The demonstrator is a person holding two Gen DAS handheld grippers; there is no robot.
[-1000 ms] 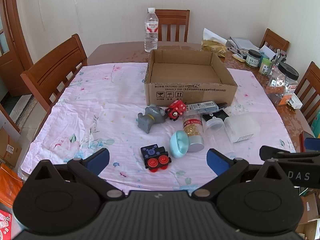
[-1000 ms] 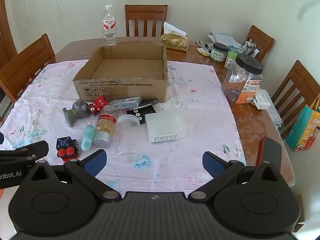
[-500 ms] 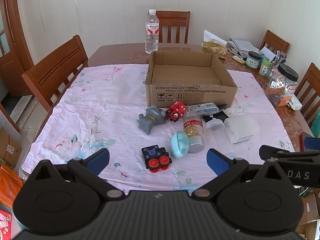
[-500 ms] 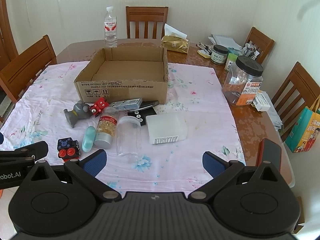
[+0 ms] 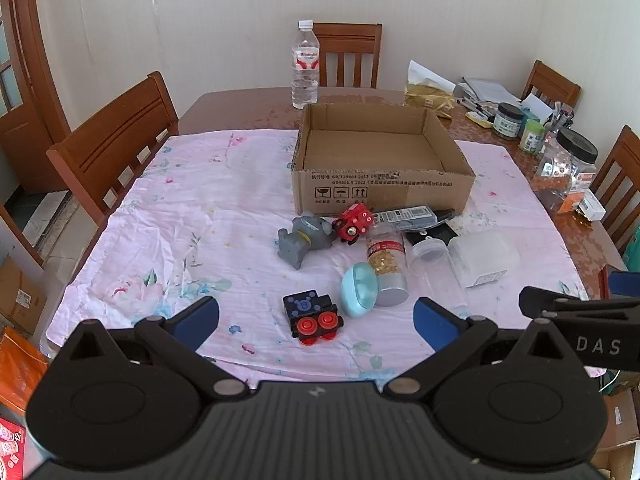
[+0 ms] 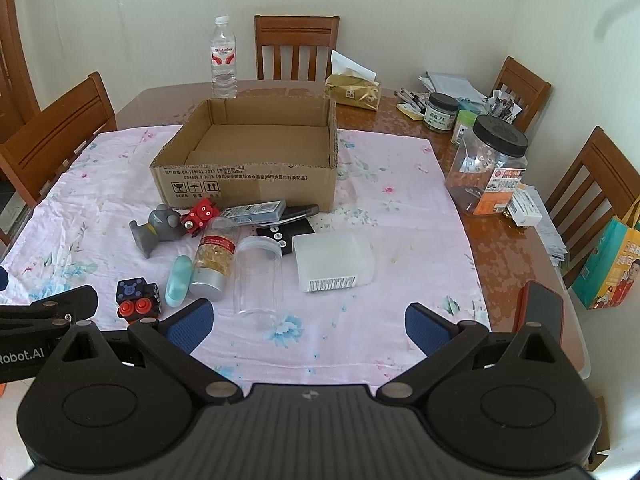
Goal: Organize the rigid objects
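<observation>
Both claws hang wide and empty over the near edge of the bench: the left claw (image 5: 316,316) and the right claw (image 6: 308,322). The cardboard box (image 6: 248,152) sits open and empty. Just in front of it lie the grey toy (image 6: 158,228), red toy (image 6: 200,214), pill bottle (image 6: 214,258), clear jar (image 6: 258,276) and white container (image 6: 334,260). The black toy train (image 5: 314,316) lies nearer, well apart from the box.

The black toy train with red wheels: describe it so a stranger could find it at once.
Start at the open cardboard box on the pink floral tablecloth. The clutter lies in front of it; the black toy train sits alone at the near edge. Only it has a blue bear face on top and two red wheels.
</observation>
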